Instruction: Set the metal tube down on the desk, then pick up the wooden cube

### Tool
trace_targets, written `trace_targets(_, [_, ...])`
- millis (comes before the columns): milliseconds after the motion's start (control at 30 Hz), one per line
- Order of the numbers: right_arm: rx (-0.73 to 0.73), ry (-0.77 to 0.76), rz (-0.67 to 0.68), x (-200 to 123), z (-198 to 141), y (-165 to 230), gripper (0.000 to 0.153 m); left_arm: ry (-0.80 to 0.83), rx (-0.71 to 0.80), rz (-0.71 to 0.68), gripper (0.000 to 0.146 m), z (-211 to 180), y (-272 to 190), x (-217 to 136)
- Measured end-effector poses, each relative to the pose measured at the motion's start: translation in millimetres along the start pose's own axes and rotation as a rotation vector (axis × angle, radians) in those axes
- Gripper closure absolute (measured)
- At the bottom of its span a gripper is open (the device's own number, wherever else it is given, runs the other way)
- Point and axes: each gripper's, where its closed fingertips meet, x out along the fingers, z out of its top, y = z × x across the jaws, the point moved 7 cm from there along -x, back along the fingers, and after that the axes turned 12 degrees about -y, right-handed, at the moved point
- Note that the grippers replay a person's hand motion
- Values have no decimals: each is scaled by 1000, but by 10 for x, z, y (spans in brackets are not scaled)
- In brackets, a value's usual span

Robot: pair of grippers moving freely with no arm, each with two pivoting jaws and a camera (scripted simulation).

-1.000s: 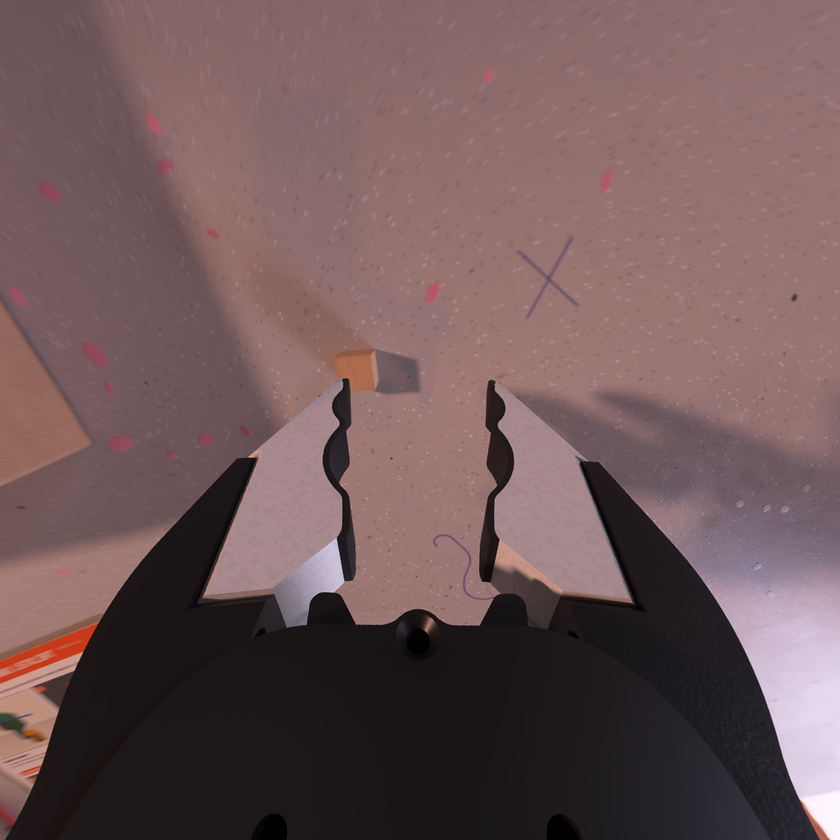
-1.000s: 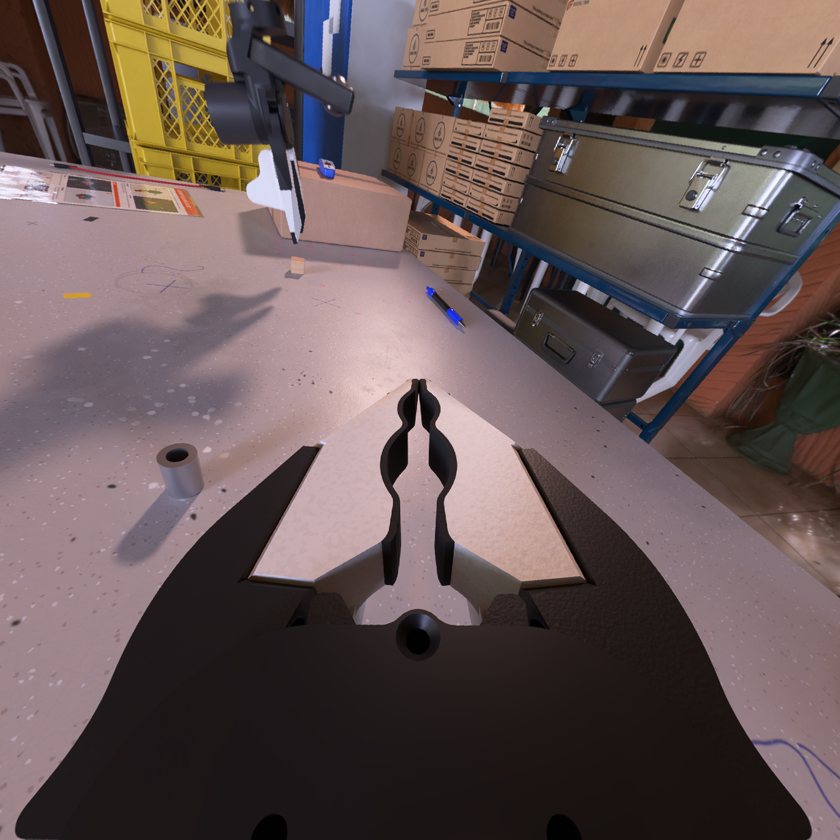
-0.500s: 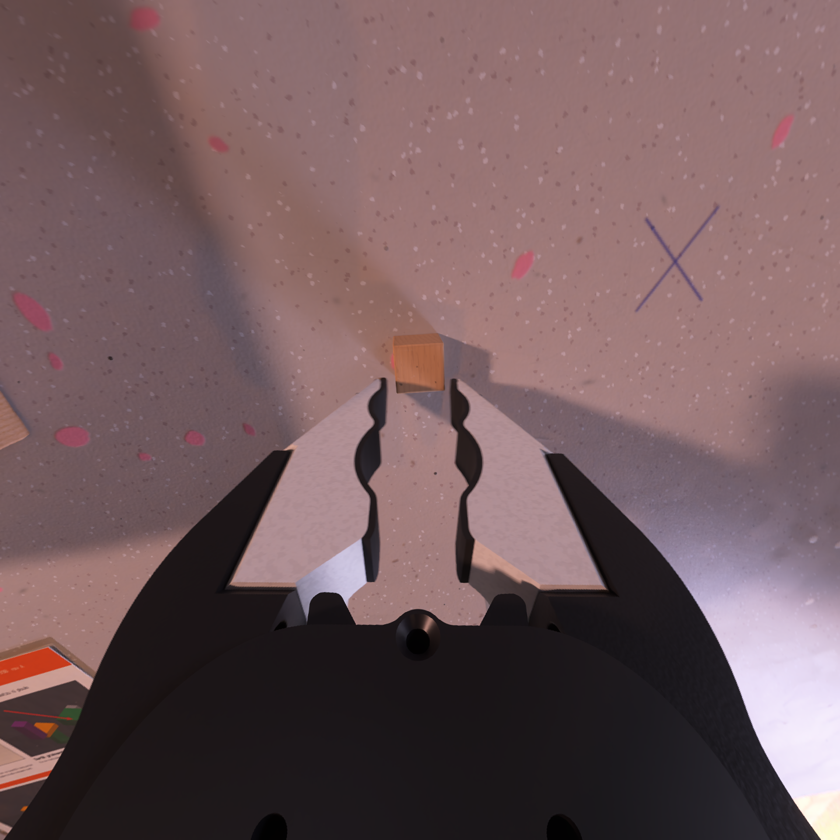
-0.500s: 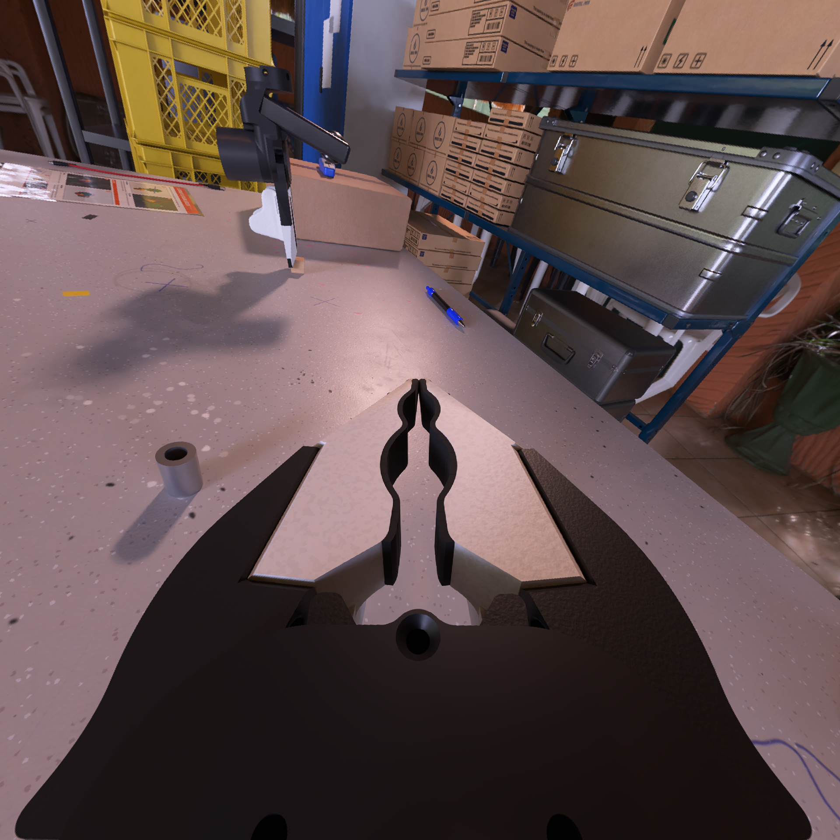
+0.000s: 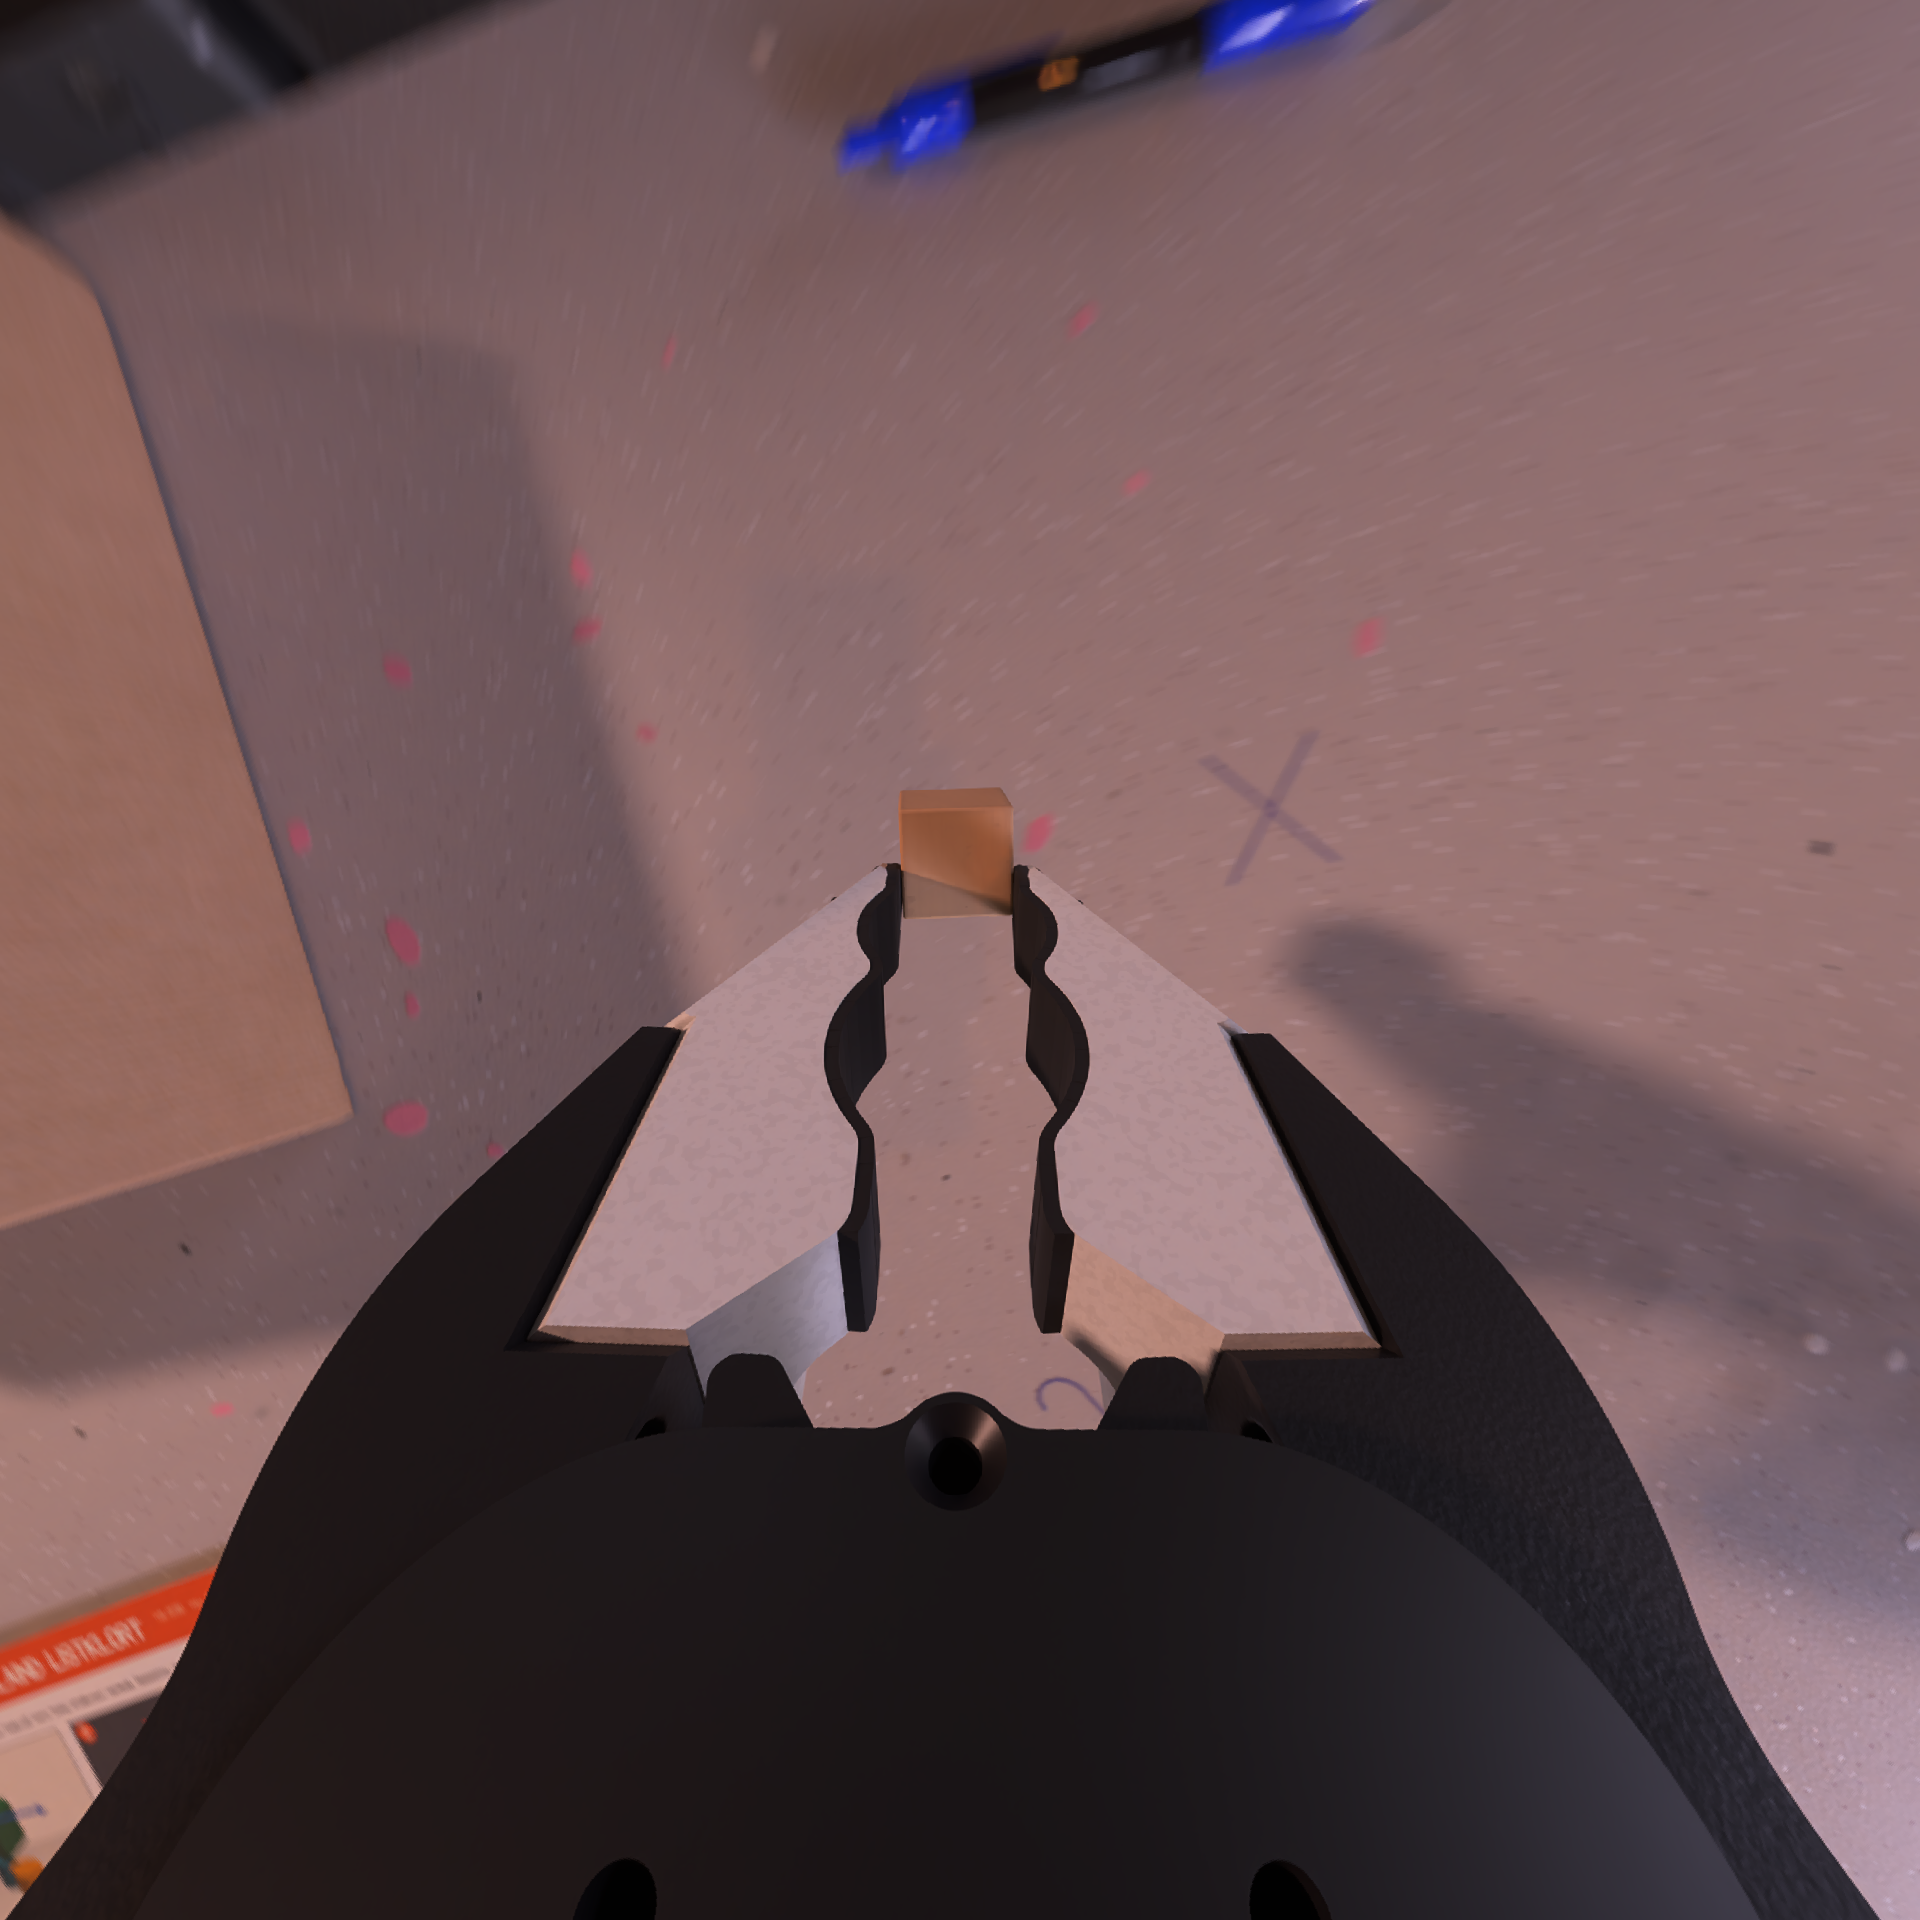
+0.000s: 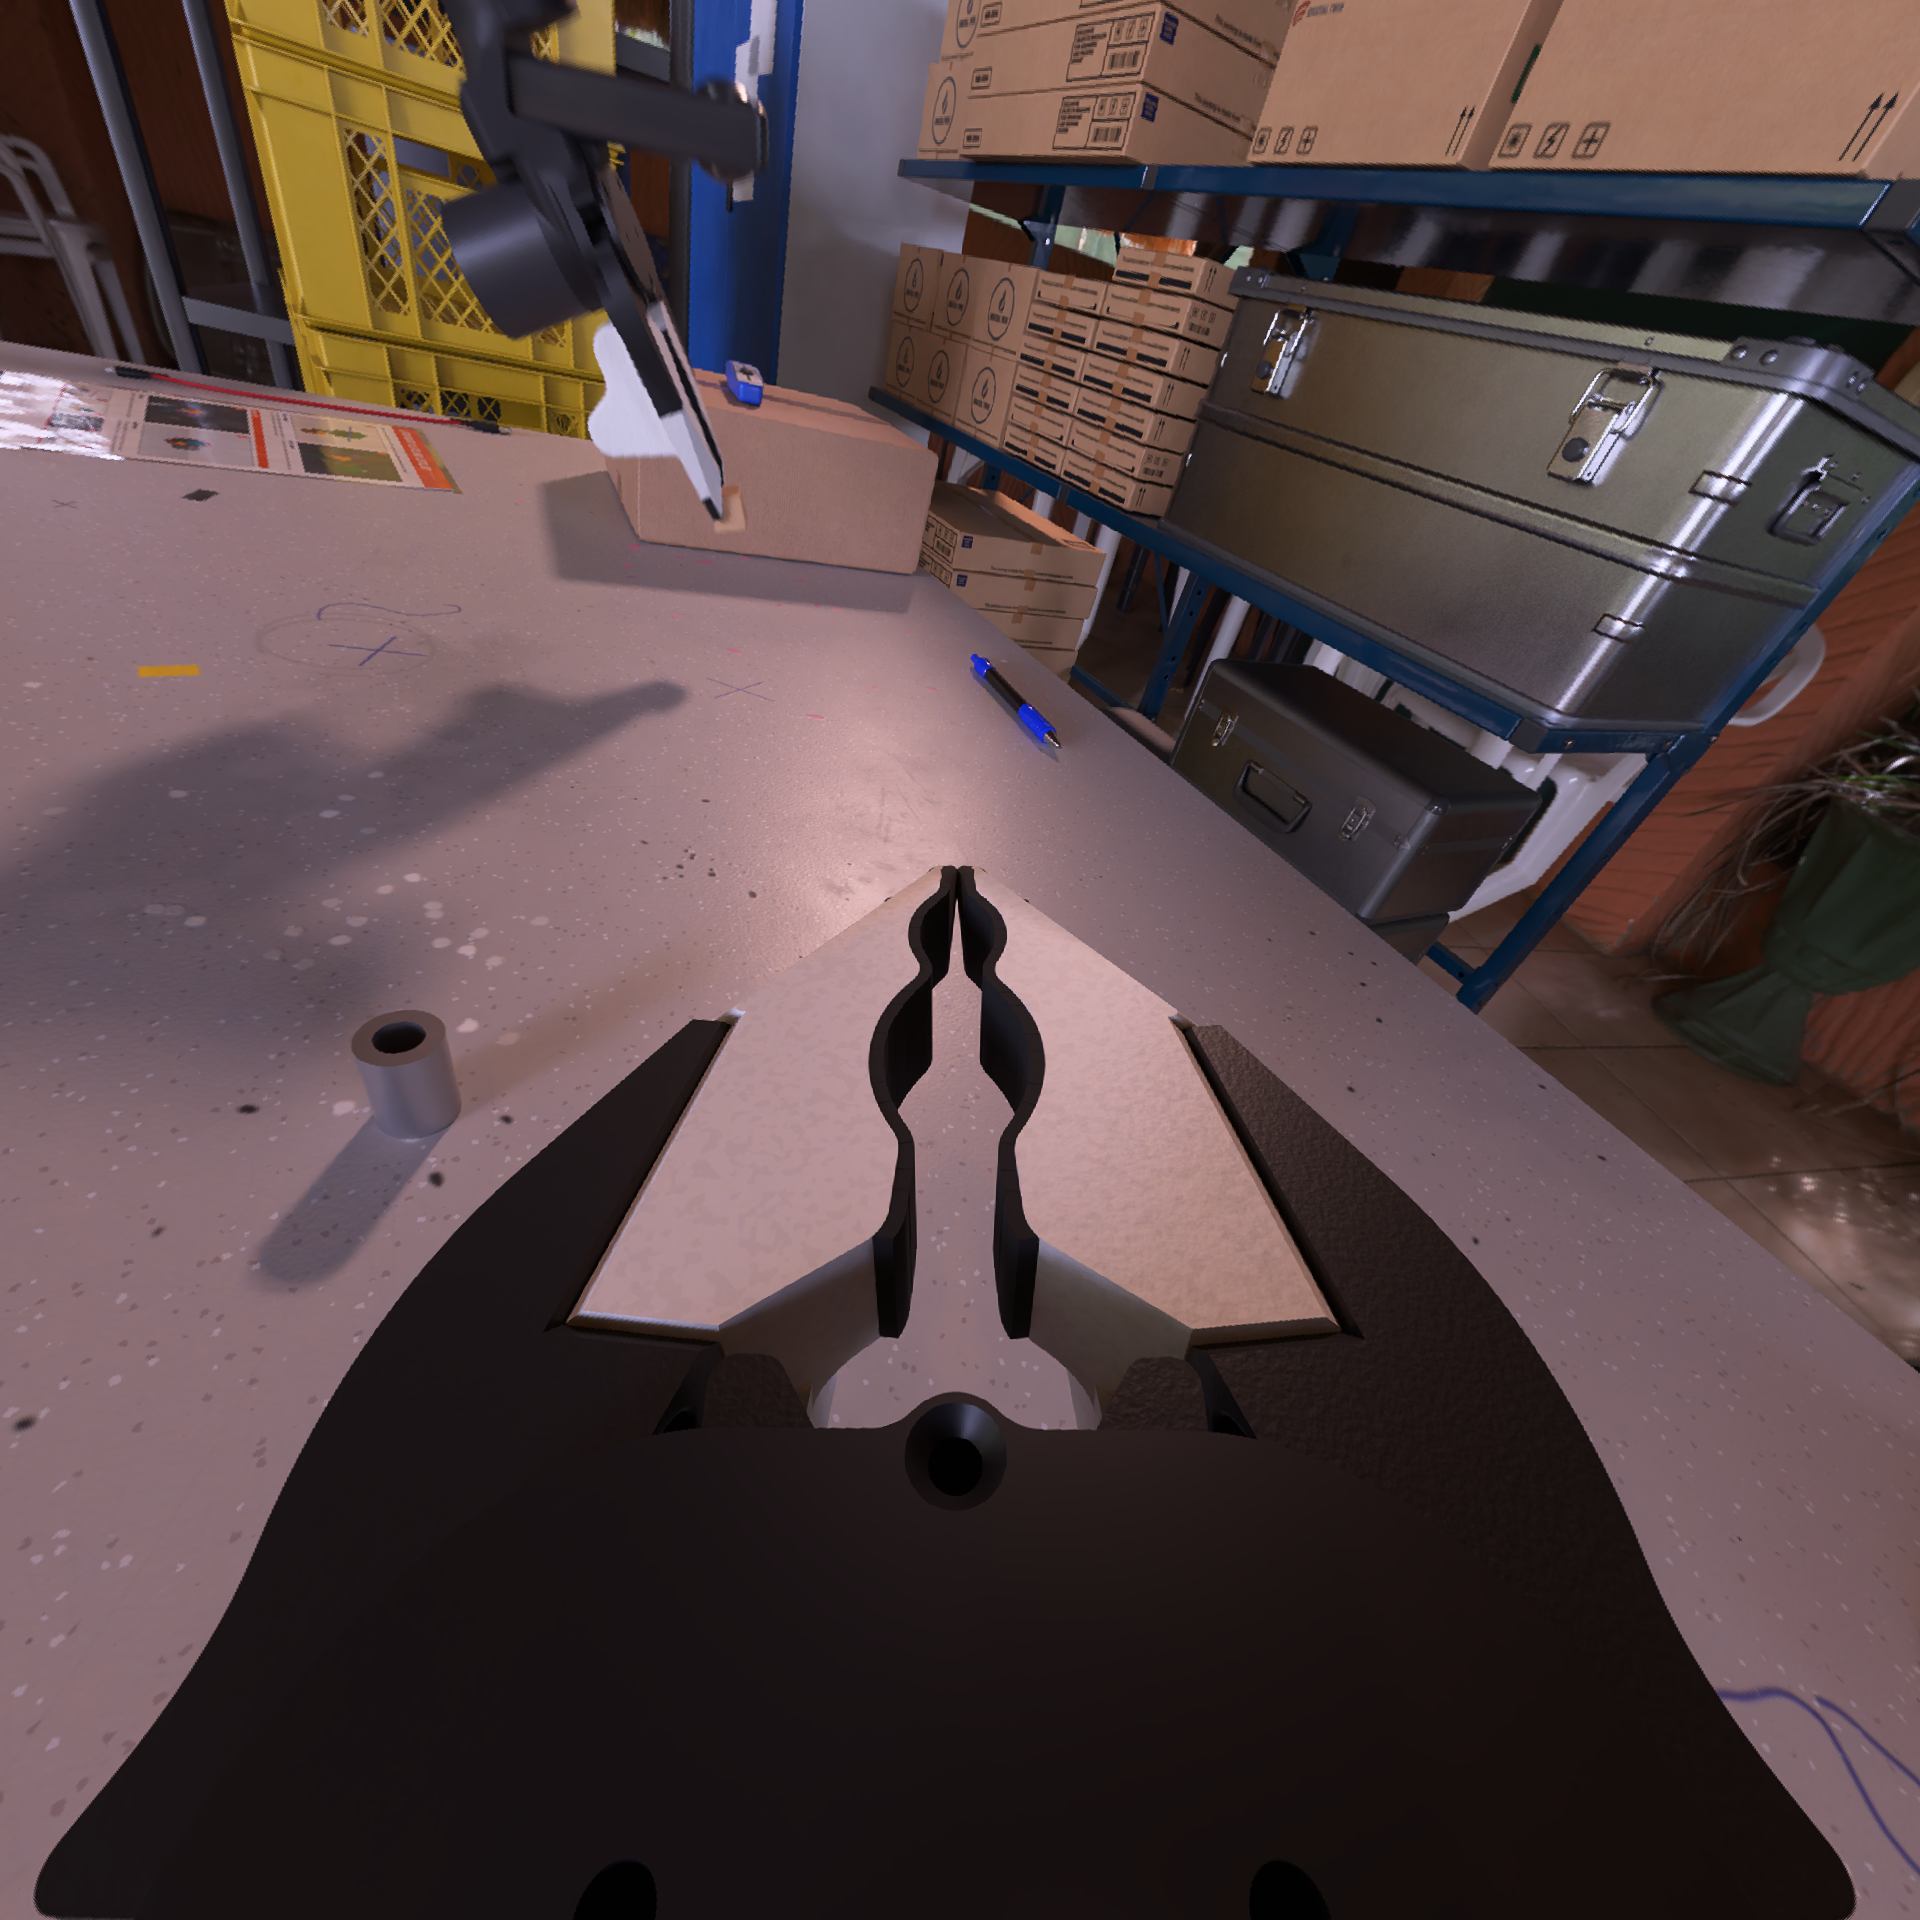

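left gripper: clamped on the wooden cube, held right at the fingertips; most of the cube sticks out past the tips
cube height: clear of the desk; in the right wrist view the cube hangs in the air in front of the cardboard box, with the left gripper angled down from upper left
right gripper: clenched, tips touching, nothing between them; low over the desk
metal tube: upright on the desk, open end up, left of the right gripper, well apart from it and not touched
pen: blue and black, lying near the desk's right edge; in the left wrist view it shows blurred at the top
leaflet: flat on the far left of the desk
X mark: drawn on the desk, right of the cube in the left wrist view
background: yellow crate, shelf with metal case and cartons
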Motion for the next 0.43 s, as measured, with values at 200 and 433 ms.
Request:
trace_targets(200, [6, 22, -3, 13, -53, -8, 153, -190, 319, -273, 125, 332, -1313, -571])
trace_targets(433, [0, 54, 2, 45, -113, 9, 153, -57, 721, -663, 125, -76, -3144, -673])
